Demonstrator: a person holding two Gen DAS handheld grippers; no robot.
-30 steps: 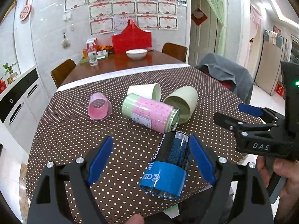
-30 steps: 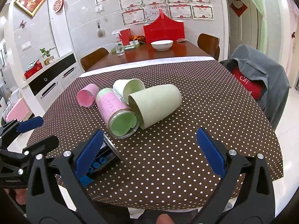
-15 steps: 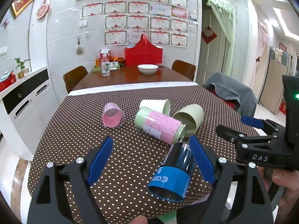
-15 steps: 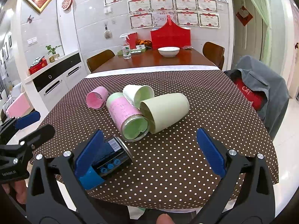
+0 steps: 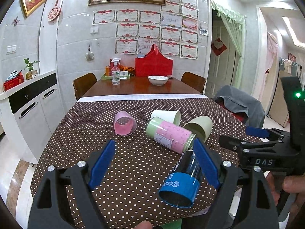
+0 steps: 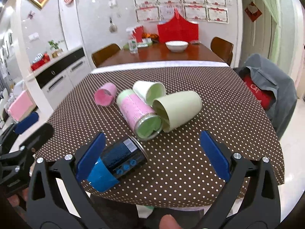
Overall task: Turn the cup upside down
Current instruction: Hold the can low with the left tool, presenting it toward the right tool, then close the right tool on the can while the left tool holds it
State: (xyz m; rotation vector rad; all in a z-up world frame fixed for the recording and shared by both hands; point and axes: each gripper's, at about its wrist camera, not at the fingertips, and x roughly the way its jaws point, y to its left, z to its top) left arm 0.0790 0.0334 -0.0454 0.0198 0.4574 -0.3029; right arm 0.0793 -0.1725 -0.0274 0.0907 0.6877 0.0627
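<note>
Several cups lie on their sides on the brown polka-dot table [image 5: 133,158]. A blue cup [image 5: 181,183] rests at the near edge, just inside the right finger of my open left gripper [image 5: 154,162], untouched. In the right wrist view the blue cup [image 6: 118,164] lies beside the left finger of my open right gripper [image 6: 152,156]. Farther back are a pink-and-green cup [image 5: 169,135] [image 6: 139,114], a light green cup [image 5: 200,128] [image 6: 177,108], a white cup [image 5: 167,115] [image 6: 150,92] and a pink cup [image 5: 124,124] [image 6: 105,97]. Each gripper also shows in the other's view: the right gripper [image 5: 242,136] and the left gripper [image 6: 32,126].
Behind the dotted cloth a wooden table carries a white bowl [image 5: 158,80], a spray bottle [image 5: 115,74] and a red box [image 5: 153,65]. A chair draped with a grey jacket [image 6: 266,87] stands on the right and white cabinets [image 5: 32,112] on the left.
Both grippers have drawn back and tilted up, so more wall shows and the cups sit lower in view. The cups lie where they were. Both grippers stay open.
</note>
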